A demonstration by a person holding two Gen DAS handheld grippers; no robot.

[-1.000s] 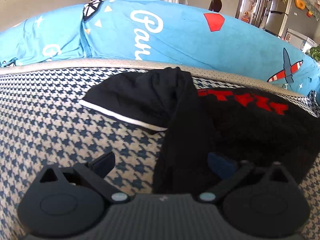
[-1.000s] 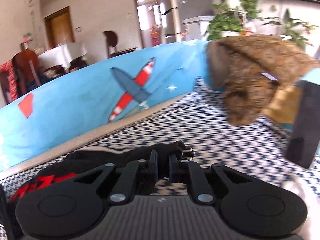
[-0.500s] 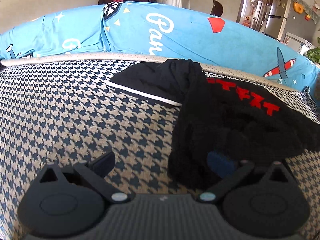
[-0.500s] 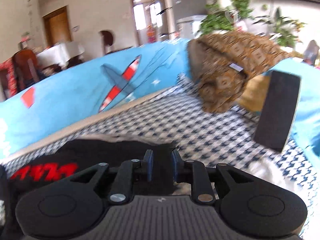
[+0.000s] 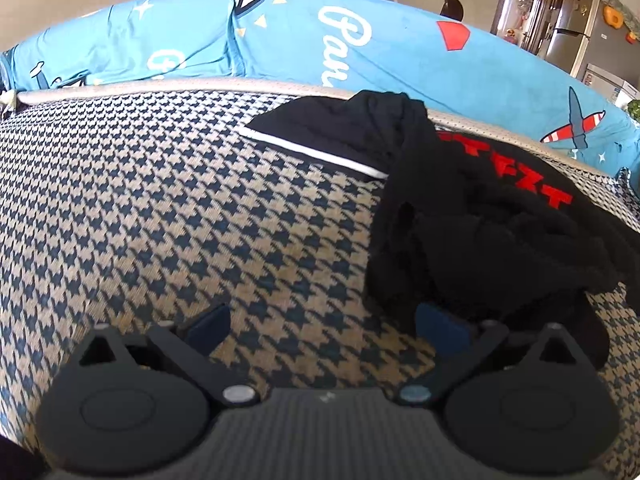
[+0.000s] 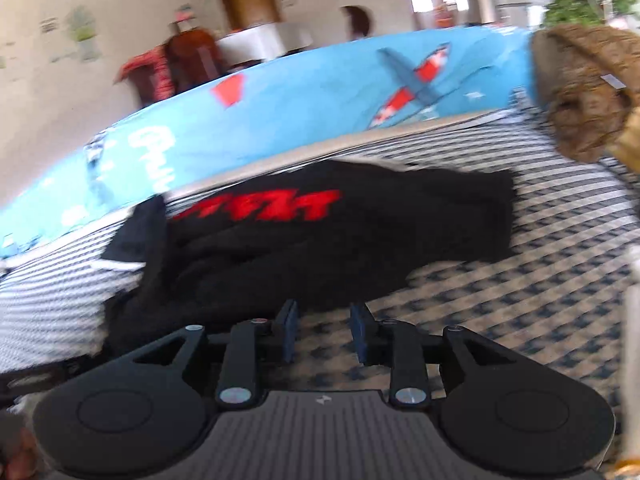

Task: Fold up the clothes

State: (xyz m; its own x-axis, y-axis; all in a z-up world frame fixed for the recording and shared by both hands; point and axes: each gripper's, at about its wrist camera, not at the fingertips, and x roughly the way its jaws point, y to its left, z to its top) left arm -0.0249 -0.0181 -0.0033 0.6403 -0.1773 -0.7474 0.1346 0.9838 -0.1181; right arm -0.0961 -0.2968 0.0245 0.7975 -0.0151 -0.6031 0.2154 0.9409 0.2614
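Black garment (image 5: 472, 216) with red lettering: bunched on houndstooth sofa seat (image 5: 160, 216), by blue backrest cover (image 5: 360, 48) | left tool (image 5: 324, 324): spread wide, empty, pad beside fabric | right tool (image 6: 324, 332): parted, holding nothing

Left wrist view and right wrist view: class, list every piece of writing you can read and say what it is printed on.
"Pan", white script cut off by the black garment, on the blue printed cover.
More white script further left on that cover: partly hidden, unreadable.
Red lettering on the black garment: creased in the left view, blurred in the right; unreadable.
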